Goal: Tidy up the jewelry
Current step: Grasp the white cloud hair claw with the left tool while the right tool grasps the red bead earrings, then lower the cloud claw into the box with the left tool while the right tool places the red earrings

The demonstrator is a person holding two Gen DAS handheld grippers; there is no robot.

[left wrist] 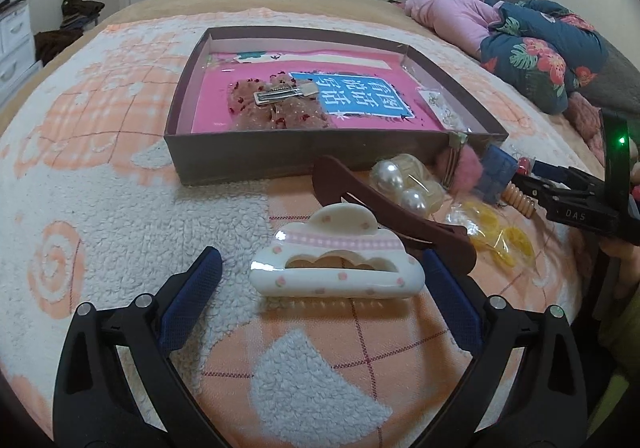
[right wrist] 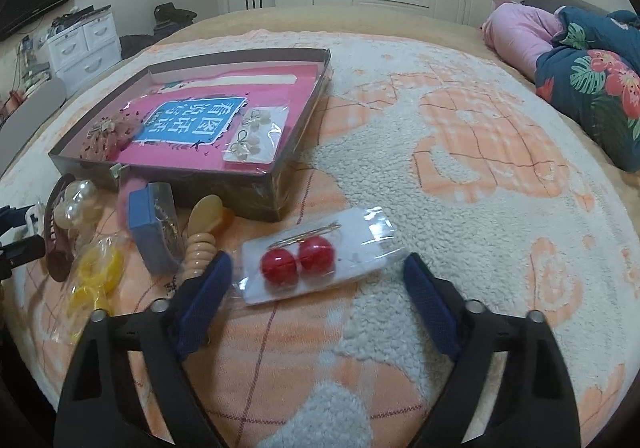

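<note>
Jewelry box [left wrist: 224,164] on the bed holds a bow clip [left wrist: 276,104] and an earring card [right wrist: 256,136]; most pieces lie outside, near its front wall. Left tongs [left wrist: 320,272] spread around the cloud claw clip [left wrist: 336,260], right tongs [right wrist: 320,276] spread around packaged red earrings [right wrist: 298,264].

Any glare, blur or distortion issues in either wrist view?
Left wrist: heavy fisheye bowing with dark corner vignette; a small highlight on the glossy cloud hair claw between the open left gripper; far bedding soft. Right wrist: same bowing; the plastic sleeve around the red ball earrings reflects light, near the open right gripper; centre sharp.
</note>
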